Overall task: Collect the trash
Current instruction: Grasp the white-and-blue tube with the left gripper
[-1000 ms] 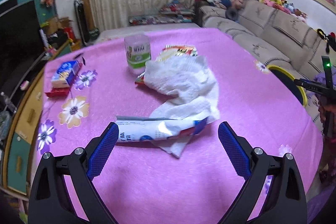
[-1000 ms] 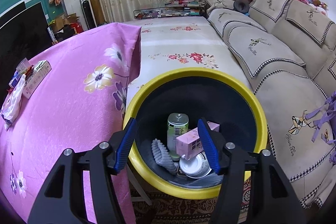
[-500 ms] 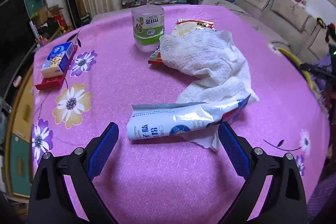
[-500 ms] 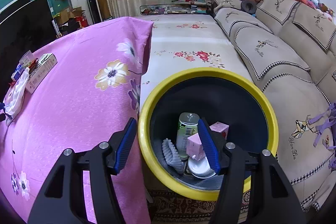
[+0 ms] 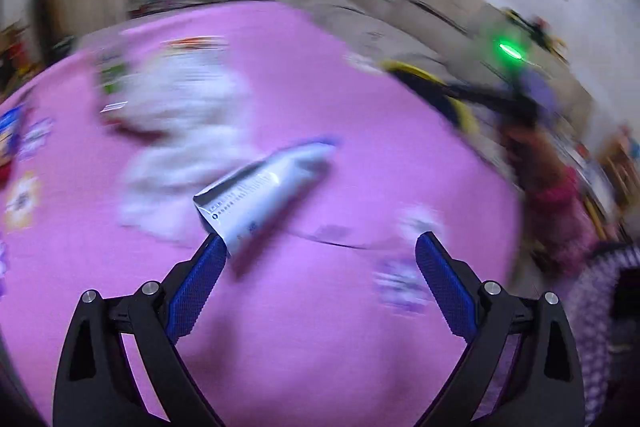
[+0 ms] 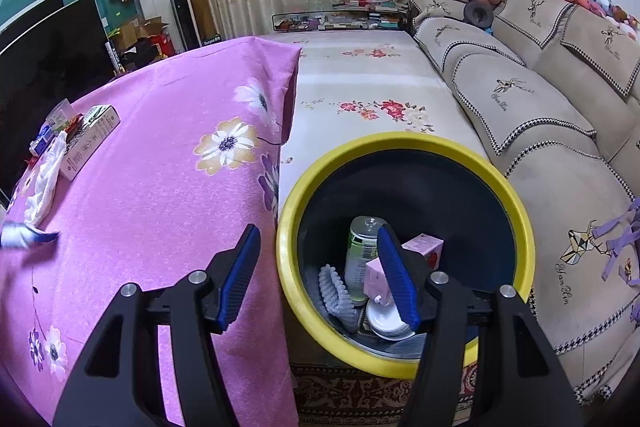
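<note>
A silver-and-white wrapper [image 5: 264,187] lies slantwise on the pink tablecloth [image 5: 360,147], and its near end sits at the tip of my left finger. My left gripper [image 5: 320,241] is open wide, and nothing is pinched between its pads. A crumpled white paper towel [image 5: 180,131] lies beyond the wrapper. The left wrist view is heavily blurred. My right gripper [image 6: 318,231] hangs open and empty at the near left rim of the yellow-rimmed bin [image 6: 400,141]. The bin holds a green can [image 6: 360,247], a pink box [image 6: 424,247] and other trash. The right wrist view also shows the wrapper [image 6: 24,235] and towel [image 6: 44,183] at far left.
A carton [image 6: 90,143] and small packets lie at the table's far side. A beige sofa [image 6: 540,107] runs along the right, and a floral-covered surface [image 6: 360,87] lies behind the bin. A person's pink sleeve [image 5: 556,195] shows at the table's right edge.
The left wrist view has swung to the right and blurred. The wrapper now lies slantwise by the left finger instead of across the gap. The right gripper stays at the bin.
</note>
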Motion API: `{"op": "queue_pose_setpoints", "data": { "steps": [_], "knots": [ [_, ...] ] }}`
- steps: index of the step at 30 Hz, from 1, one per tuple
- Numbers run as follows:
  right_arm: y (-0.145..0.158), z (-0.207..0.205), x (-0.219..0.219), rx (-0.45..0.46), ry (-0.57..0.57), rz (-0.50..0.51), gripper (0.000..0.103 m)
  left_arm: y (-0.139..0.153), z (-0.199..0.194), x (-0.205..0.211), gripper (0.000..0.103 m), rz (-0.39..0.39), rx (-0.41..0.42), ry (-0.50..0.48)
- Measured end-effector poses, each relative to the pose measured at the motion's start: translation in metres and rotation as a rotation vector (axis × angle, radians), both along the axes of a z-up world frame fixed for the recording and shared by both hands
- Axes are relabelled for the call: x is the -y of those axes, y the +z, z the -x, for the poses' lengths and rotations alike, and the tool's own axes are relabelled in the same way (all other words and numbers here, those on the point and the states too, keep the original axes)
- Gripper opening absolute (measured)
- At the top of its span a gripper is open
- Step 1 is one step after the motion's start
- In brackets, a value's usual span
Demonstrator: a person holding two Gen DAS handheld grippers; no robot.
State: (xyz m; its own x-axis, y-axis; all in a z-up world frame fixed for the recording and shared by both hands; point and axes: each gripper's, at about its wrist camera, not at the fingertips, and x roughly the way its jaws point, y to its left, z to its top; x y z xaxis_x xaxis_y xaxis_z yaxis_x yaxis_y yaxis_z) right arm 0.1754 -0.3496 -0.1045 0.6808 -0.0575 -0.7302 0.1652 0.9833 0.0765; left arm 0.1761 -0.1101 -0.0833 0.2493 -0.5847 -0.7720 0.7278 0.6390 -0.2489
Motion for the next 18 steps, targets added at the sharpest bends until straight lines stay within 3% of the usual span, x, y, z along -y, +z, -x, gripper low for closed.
{"op": "queue_pose_setpoints", "data": {
  "steps": [2, 5, 9, 15, 18],
  "knots": [
    [0.0, 0.0, -0.002, 0.003, 0.006, -0.005, 0.058, 0.003, 0.022, 0.023, 0.094, -0.014, 0.008, -0.098],
    [0.002, 0.003, -0.004, 0.011, 0.018, -0.008, 0.058, 0.008, 0.035, 0.045, 0.094, -0.079, 0.06, -0.151],
    [0.006, 0.009, 0.002, 0.024, 0.009, -0.01, 0.058, 0.013, 0.018, 0.046, 0.094, -0.114, 0.075, -0.13],
    [0.005, 0.015, 0.016, 0.025, -0.022, -0.016, 0.061, 0.003, 0.018, 0.036, 0.094, -0.262, 0.048, -0.149],
    [0.004, 0.014, 0.019, 0.025, -0.026, -0.024, 0.061, 0.002, 0.018, 0.032, 0.094, -0.253, 0.05, -0.11]
  ]
}}
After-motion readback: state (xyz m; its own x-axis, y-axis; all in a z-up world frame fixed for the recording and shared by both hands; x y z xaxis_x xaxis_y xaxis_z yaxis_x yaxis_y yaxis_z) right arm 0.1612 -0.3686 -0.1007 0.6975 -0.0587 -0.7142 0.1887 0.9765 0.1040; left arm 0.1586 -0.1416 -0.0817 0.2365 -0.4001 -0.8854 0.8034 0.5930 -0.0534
